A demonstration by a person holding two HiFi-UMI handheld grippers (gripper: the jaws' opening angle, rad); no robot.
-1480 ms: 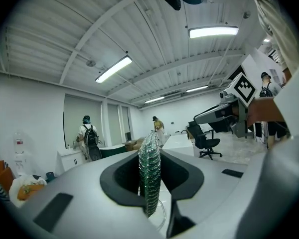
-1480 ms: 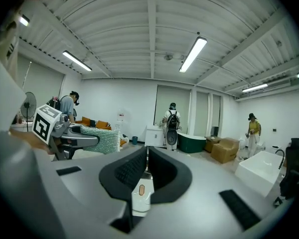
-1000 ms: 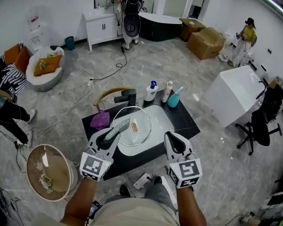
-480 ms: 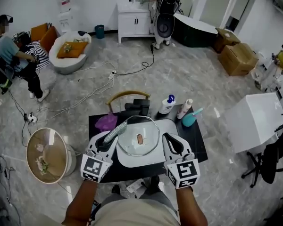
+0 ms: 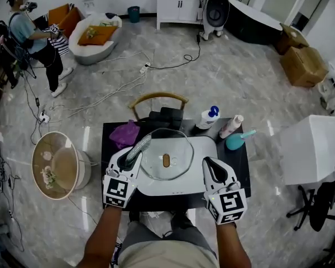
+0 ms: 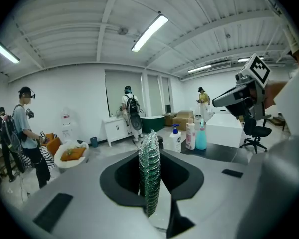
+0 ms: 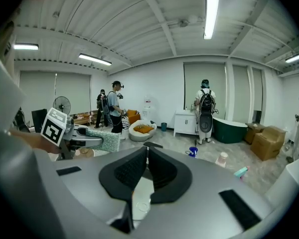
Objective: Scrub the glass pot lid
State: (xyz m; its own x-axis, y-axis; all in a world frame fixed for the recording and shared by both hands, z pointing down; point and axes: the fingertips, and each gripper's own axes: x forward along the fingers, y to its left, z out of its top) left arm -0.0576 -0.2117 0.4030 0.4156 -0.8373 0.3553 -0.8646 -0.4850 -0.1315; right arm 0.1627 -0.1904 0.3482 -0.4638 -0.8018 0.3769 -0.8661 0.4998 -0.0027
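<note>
The glass pot lid (image 5: 173, 149) with its brown knob (image 5: 166, 161) lies in the white sink basin (image 5: 198, 175). My left gripper (image 5: 129, 156) is shut on a green-grey scrub sponge (image 5: 139, 147), whose far end reaches the lid's left rim. In the left gripper view the sponge (image 6: 149, 176) stands on edge between the jaws of the left gripper (image 6: 150, 156). My right gripper (image 5: 210, 164) hovers at the basin's right front, beside the lid, shut and holding nothing. The right gripper view shows the right gripper (image 7: 145, 149) with its jaws closed together.
On the black counter (image 5: 109, 149) are a dark faucet (image 5: 164, 116), a pump bottle (image 5: 210, 117), a pink-white bottle (image 5: 230, 126), a teal bottle (image 5: 237, 140) and a purple cloth (image 5: 126, 133). A round tub (image 5: 58, 163) and cables lie on the floor at left.
The head view has swung, so the room has shifted in frame. Both grippers keep about the same places by the lid, and the sponge stays at its left rim.
</note>
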